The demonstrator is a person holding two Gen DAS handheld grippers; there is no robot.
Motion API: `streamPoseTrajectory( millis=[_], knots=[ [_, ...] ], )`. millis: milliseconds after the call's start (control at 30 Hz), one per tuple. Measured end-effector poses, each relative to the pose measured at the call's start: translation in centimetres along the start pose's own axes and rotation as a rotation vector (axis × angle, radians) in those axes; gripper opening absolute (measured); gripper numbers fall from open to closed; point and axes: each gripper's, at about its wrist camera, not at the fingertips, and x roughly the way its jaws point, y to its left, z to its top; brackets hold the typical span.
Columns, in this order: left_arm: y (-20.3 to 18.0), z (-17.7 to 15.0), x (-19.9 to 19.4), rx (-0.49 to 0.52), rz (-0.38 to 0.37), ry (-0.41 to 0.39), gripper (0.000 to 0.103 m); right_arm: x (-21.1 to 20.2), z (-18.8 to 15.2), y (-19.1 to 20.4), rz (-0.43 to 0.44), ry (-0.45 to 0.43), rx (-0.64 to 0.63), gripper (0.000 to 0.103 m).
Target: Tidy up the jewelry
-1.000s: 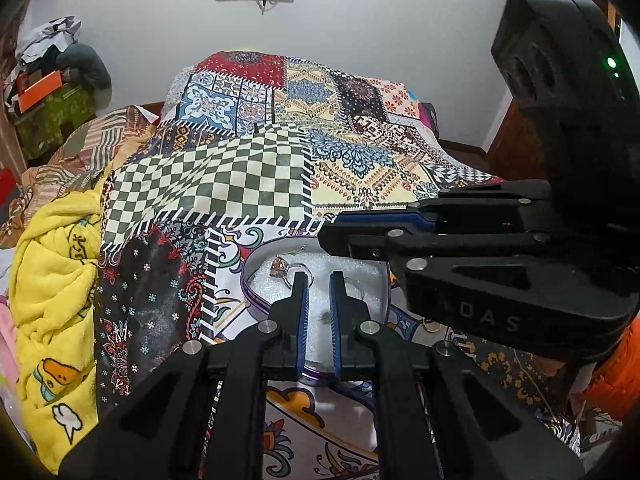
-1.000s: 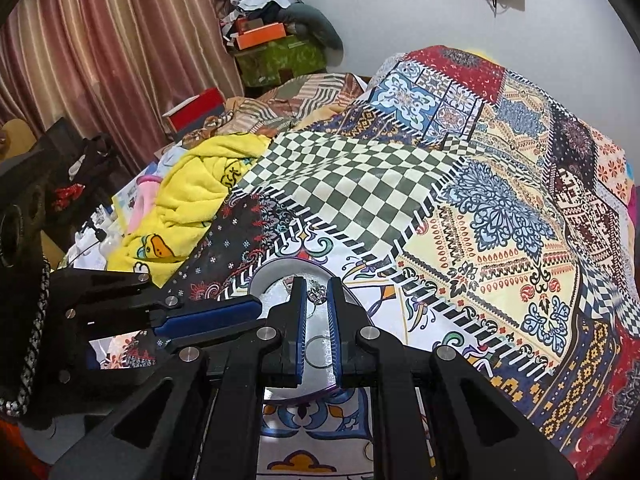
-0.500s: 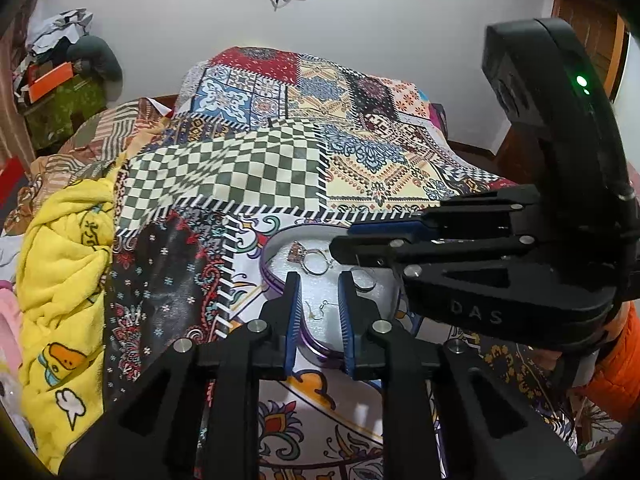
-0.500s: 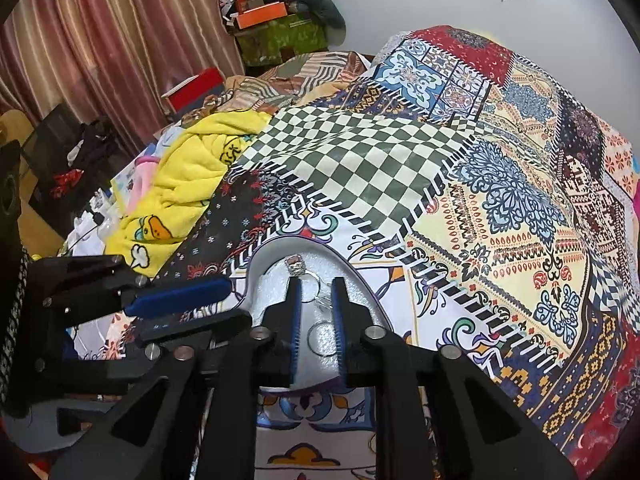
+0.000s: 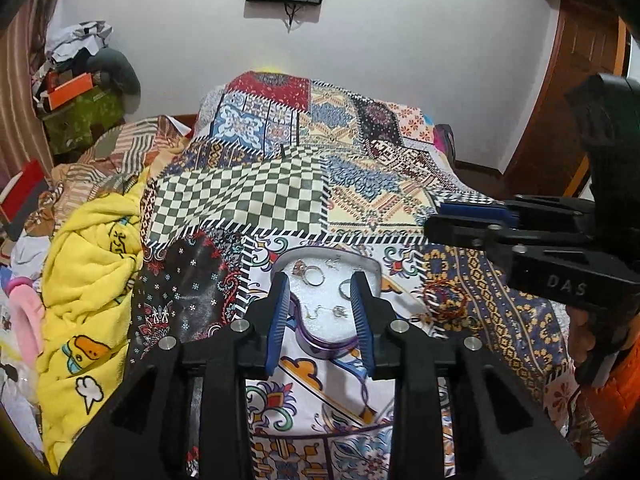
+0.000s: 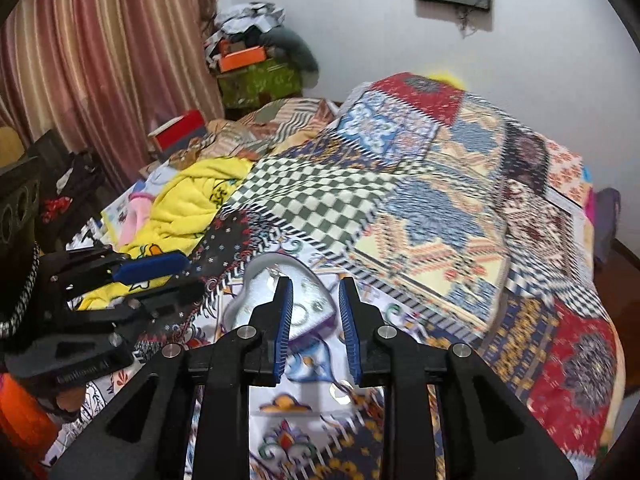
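Item: heart-shaped purple-rimmed jewelry tray [image 5: 320, 344], lying on the patchwork bedspread [image 5: 248, 196] with its point toward me. I am holding the left tongs [image 5: 320, 312] directly over it, jaws standing wide apart and gripping nothing. I am carrying the right tongs [image 6: 316, 320] equally parted and empty, with the tray ahead and slightly left of them. Contents, seen from the left wrist: stone-set ring [image 5: 308, 274], a plain ring [image 5: 344, 289], small earrings [image 5: 326, 312]. Loose stock: red-and-gold bangles [image 5: 444, 300] lying on the bedspread just right of the tray, nearer the right tongs, I judge. The right-wrist view is motion-blurred and hiding the bangles behind the tongs, but showing a small ring [image 6: 339, 391] on the cloth between the jaws.
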Motion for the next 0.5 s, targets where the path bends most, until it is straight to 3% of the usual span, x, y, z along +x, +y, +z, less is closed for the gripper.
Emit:
streamPoseTrajectory(
  millis=[233,333,500],
  knots=[
    [-2.4,-0.2,-1.2,0.03,0.001,-0.004,0.04,-3.4,-2.9,-2.4,-0.094,-0.02,0.055,0.04],
    [-3.8,-0.5,-1.1,0.052,-0.004,0.006,0.046,-4.2,-4.3,-3.7,-0.119,-0.006,0.084,0.04],
    [-5.8,-1.4,-0.1,0.074,-0.03,0.046,0.047,-4.5,-7.1,-5.4,-0.135,0.045,0.135,0.04]
  ],
)
